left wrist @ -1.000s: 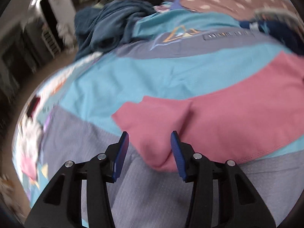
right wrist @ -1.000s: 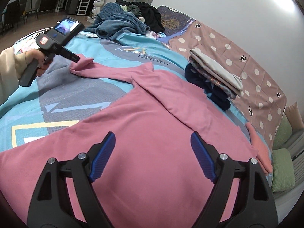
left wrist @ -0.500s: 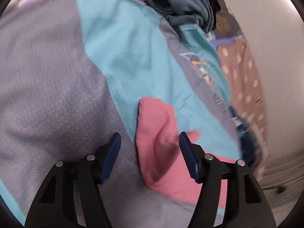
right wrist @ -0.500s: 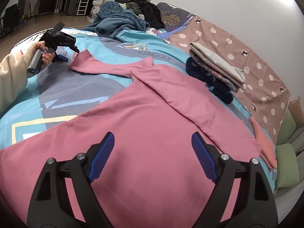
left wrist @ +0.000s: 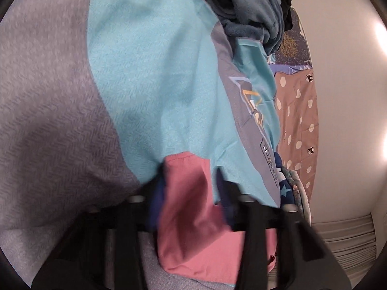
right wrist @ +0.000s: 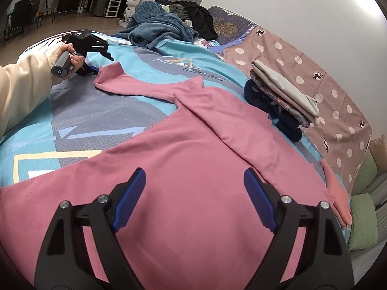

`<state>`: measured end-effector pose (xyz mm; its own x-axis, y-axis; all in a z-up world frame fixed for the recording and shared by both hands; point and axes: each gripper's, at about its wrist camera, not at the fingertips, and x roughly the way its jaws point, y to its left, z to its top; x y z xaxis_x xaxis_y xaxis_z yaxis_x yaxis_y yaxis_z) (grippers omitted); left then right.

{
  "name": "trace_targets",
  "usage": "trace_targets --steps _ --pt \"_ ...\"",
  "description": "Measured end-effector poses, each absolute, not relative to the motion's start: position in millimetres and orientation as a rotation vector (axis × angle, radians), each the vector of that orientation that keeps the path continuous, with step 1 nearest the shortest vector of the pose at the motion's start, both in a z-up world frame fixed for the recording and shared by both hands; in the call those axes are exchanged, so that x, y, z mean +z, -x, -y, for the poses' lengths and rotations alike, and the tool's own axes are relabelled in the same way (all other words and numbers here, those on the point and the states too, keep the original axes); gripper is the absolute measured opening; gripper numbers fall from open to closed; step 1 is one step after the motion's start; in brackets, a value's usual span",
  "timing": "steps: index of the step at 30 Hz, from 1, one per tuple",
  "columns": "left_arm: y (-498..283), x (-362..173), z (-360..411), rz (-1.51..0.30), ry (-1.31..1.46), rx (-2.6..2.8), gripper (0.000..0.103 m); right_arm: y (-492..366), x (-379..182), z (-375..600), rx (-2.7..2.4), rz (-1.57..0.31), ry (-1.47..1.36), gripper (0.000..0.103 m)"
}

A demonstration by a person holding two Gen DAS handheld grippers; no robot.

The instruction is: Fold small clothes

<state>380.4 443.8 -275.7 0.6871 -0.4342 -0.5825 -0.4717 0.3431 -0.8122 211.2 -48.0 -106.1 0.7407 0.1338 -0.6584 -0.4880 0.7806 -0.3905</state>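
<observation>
Lying between the left gripper's (left wrist: 191,188) blurred, parted jaws, the pink sleeve cuff (left wrist: 187,181) could be missed if only one layer is pinched, while the right gripper (right wrist: 193,198) is held wide open above the pink top (right wrist: 193,145).

- Soft, even indoor light in both views, moderately bright, colours slightly cool.
- Blown-out glare patches on the pale wall (left wrist: 343,72) at the right edge of the left wrist view; a similar bright spot high on the wall (right wrist: 302,19) at upper right in the right wrist view.
- Heavy motion blur across the left gripper (left wrist: 191,181), fingers smeared into dark streaks; bedspread (left wrist: 150,72) weave close to the lens soft as well.
- Sharp and crisp on the right gripper (right wrist: 194,198) and the pink top (right wrist: 193,169).
- Faint, diffuse shadows only, under the sleeve and beside the stack of folded clothes (right wrist: 283,96).
- Strong fisheye bending toward the rims, black vignette in every corner.
- Dim, darker room beyond the bed at upper left.
</observation>
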Motion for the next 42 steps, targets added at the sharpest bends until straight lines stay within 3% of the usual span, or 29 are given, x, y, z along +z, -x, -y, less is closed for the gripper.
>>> trace_targets --steps 1,5,8,13,17,24,29,35,40,42 --pt "-381.6 -280.9 -439.2 -0.893 1.273 0.026 0.002 -210.9 -105.3 47.9 0.362 -0.651 0.587 0.085" --pt "-362.7 -258.9 -430.3 -0.753 1.195 0.147 0.001 -209.4 -100.1 48.0 0.347 -0.631 0.608 0.085" --pt "-356.5 -194.1 -393.9 -0.664 0.905 0.133 0.001 -217.4 -91.9 55.9 0.319 -0.625 0.593 0.085" --pt "-334.2 -83.6 -280.1 -0.526 0.337 0.102 0.001 -266.4 -53.8 95.6 0.452 -0.773 0.166 0.085" --pt "-308.9 -45.1 -187.7 -0.428 -0.010 0.043 0.002 -312.8 -16.5 120.5 0.588 -0.880 -0.120 0.085" --pt "-268.8 -57.3 -58.9 -0.316 -0.424 -0.046 0.002 -387.5 -2.1 112.9 0.778 -1.128 -0.321 0.085" --pt "-267.8 -78.5 -16.0 -0.343 -0.515 -0.103 0.002 -417.6 -42.5 108.7 0.693 -1.313 -0.457 0.082" --pt "-254.7 -99.6 8.2 -0.346 -0.627 -0.134 0.002 -410.1 -118.4 139.7 0.615 -1.521 -0.910 0.077" --pt "-243.9 -116.2 17.2 -0.352 -0.693 -0.152 0.002 -411.9 -150.5 144.8 0.524 -1.574 -1.086 0.063" --pt "-239.4 -118.9 17.6 -0.353 -0.707 -0.153 0.002 -409.8 -157.0 138.2 0.520 -1.597 -1.112 0.051"
